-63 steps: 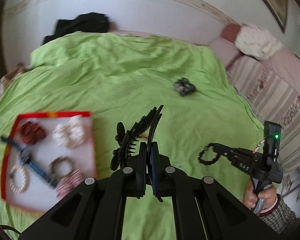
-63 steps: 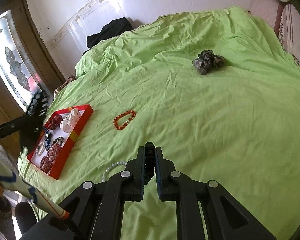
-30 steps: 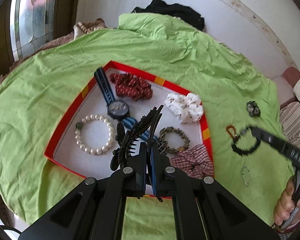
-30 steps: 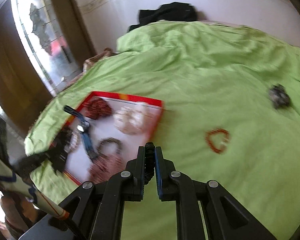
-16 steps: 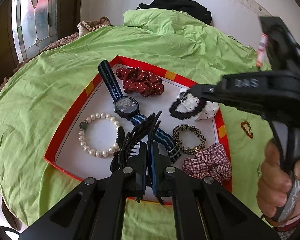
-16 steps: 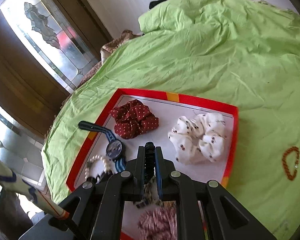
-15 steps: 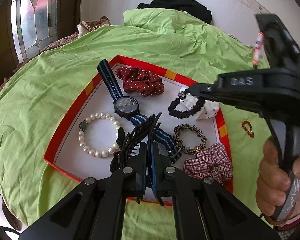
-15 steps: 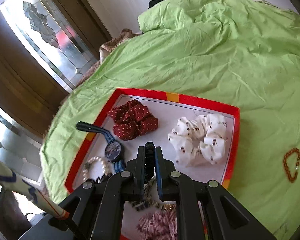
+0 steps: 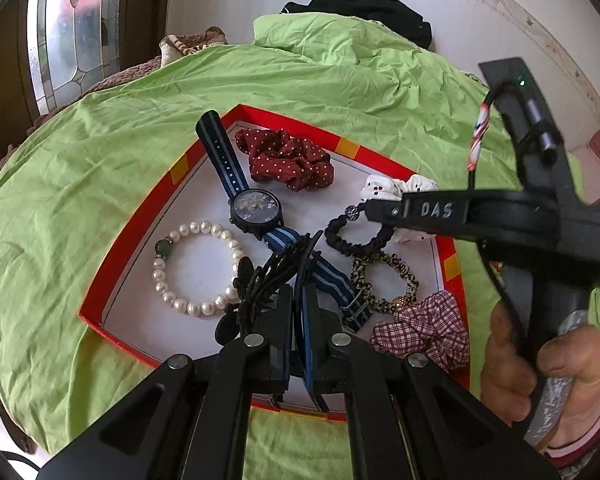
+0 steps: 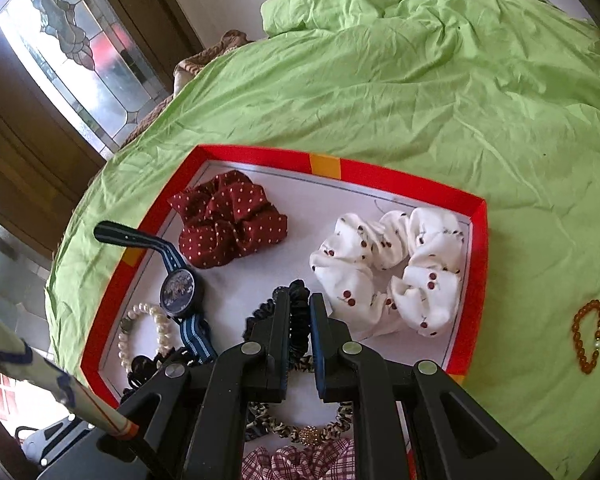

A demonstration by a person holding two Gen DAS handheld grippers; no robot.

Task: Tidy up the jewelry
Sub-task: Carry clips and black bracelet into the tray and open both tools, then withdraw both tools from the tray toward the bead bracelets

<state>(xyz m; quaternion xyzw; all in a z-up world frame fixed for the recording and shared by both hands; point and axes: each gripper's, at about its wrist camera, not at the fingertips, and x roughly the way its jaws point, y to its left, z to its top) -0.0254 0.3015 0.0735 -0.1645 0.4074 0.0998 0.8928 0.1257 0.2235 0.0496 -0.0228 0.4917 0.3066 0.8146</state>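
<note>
A red-rimmed tray (image 9: 134, 236) (image 10: 420, 186) with a white floor lies on the green bedspread. My left gripper (image 9: 298, 292) is shut on a black claw hair clip (image 9: 260, 280) over the tray's near side. My right gripper (image 9: 362, 210) (image 10: 299, 300) is shut on a black braided hair tie (image 9: 354, 238) (image 10: 298, 320), which hangs low over the tray's middle, beside the white cherry-print scrunchie (image 10: 392, 268). In the tray lie a maroon dotted scrunchie (image 9: 288, 160), a blue-strapped watch (image 9: 256, 208), a pearl bracelet (image 9: 196, 268), a leopard hair tie (image 9: 384, 280) and a plaid scrunchie (image 9: 424, 332).
An orange bead bracelet (image 10: 588, 334) lies on the bedspread right of the tray. Dark clothing (image 9: 360, 8) sits at the bed's far edge by the white wall. A stained-glass door (image 10: 72, 48) stands to the left. A hand (image 9: 540, 364) grips the right tool's handle.
The right gripper has swung in from the right and sunk over the tray with the black hair tie. The left gripper with the clip has barely moved.
</note>
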